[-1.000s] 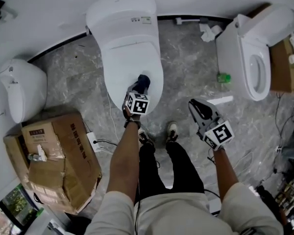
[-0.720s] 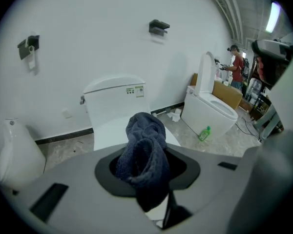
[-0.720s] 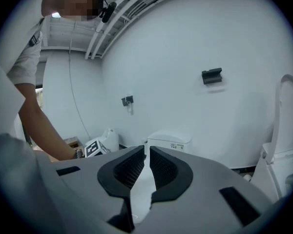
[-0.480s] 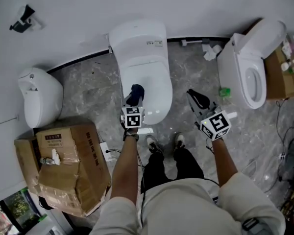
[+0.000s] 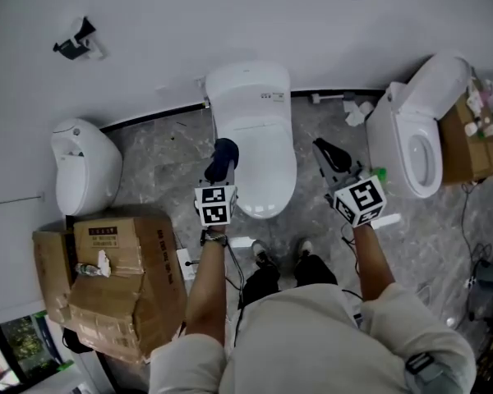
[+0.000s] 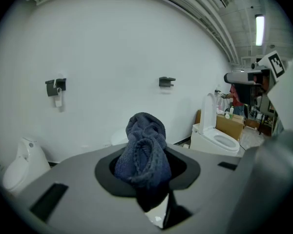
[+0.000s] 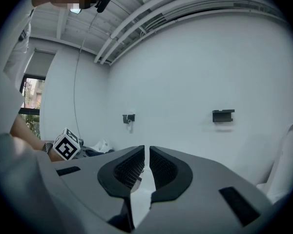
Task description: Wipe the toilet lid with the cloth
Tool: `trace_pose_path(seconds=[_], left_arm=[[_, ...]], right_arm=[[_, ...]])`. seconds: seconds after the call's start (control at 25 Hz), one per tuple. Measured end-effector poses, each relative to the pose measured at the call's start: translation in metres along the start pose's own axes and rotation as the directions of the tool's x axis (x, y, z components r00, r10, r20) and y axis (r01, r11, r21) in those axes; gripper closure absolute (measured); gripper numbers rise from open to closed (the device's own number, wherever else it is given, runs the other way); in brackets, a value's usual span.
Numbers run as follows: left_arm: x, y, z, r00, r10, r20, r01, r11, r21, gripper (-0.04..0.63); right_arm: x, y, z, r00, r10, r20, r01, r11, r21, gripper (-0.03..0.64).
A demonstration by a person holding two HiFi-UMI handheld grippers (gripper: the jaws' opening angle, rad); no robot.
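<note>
Central toilet (image 5: 248, 89) with its toilet lid (image 5: 259, 150) closed, seen from the head view; all positions are given relative to this toilet. The left gripper (image 5: 218, 175) is clamped on a bunched dark-blue cloth (image 5: 225, 156), which fills the gap between its jaws in the left gripper view (image 6: 142, 155) and hangs over the lid's front-left edge, apparently clear of the surface. The right gripper (image 5: 324, 150) hovers to the right of the toilet, its jaws drawn to a narrow slit with nothing between them (image 7: 146, 167). Neither tool touches the lid. The lid looks uniformly white and unmarked, so whether the wiping is finished or yet to begin cannot be read from its surface; with the cloth lifted off, no stroke is under way. Containers: a crumpled cardboard box (image 5: 119, 281) stands to the front-left of the toilet, flaps folded over, contents hidden, with a small pale item (image 5: 89, 268) lying on top. A second toilet (image 5: 415, 150) to the right has its lid raised and its bowl appears empty. Beyond it, an open carton (image 5: 468, 142) holds several small bottles, too small to identify.
</note>
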State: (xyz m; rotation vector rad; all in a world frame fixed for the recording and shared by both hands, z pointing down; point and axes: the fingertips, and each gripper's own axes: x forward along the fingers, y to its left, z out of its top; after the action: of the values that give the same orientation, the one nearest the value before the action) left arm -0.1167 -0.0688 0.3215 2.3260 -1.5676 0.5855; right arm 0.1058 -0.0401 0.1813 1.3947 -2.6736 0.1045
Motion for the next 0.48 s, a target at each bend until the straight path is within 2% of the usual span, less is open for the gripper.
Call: trace_pose_path(seconds=[0.16,0.48], left_arm=[[-0.034,-0.005,0.050,0.995,-0.016,0.097,0.014,1.000,0.017,0.482],[-0.097,-0.014,0.123,0.973,-0.001,0.232,-0.022,0.995,0.095,0.480]], right_arm=[[0.003,0.012,0.031,1.000,0.007,0.030,-0.006,0.999,-0.037,0.568],[-0.011,0.035,0.088,0.996,0.038,0.083,-0.031,0.996,-0.086,0.572]])
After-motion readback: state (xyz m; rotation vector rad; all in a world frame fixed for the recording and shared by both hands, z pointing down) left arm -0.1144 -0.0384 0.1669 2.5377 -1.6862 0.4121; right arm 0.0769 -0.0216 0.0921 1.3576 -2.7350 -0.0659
